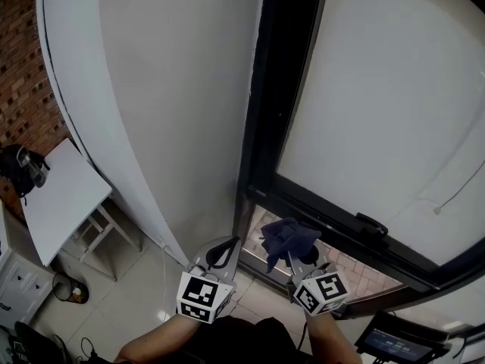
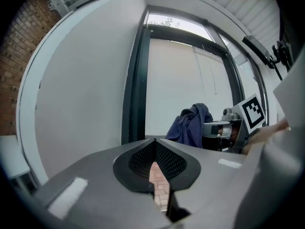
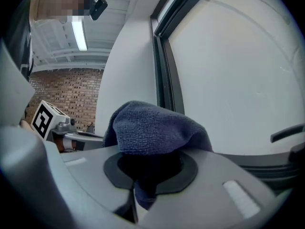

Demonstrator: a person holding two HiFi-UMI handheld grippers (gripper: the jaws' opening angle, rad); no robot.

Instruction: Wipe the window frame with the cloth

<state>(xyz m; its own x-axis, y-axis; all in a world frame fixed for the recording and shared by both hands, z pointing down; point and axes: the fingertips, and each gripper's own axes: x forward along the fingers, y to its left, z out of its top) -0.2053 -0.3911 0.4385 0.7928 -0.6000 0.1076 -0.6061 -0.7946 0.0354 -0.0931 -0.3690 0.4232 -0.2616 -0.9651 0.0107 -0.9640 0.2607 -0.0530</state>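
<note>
Head view: pale floor tiles (image 1: 144, 279) run beneath both claws, and a strip of brick paving (image 1: 356, 268) lies just past the right claw (image 1: 292, 252). A white wall (image 1: 174, 105) rises ahead of the left claw (image 1: 223, 247), with a brick wall (image 1: 19, 74) and a white table (image 1: 61, 199) well off to its left. The black window frame (image 1: 265, 112) stands ahead of and between the claws. Its bottom rail slants away to the right and carries a handle (image 1: 371, 224). The dark blue cloth (image 1: 286, 235) is bunched at the right claw's tips and stands up from them toward the frame's lower corner, near it; contact cannot be told. Both claws point forward at the frame, side by side, and the person's forearms enter from the bottom edge.

Left gripper view: the left claw (image 2: 155, 144) has its jaws together with nothing between them. The frame (image 2: 136, 85) rises upright straight ahead. To its right the cloth (image 2: 190, 123) sticks up from the right claw (image 2: 217, 130), near the pane.

Right gripper view: the right claw (image 3: 143, 168) is clamped on the cloth (image 3: 152, 128). The cloth mounds over the tips, and a short tail hangs down between the jaws. Being bunched, it shows no clear long axis. The frame (image 3: 164, 70) climbs just beyond, and the handle (image 3: 286, 132) is off to the right. The left claw (image 3: 64, 128) sits to the left, before the brick wall (image 3: 62, 94).
</note>
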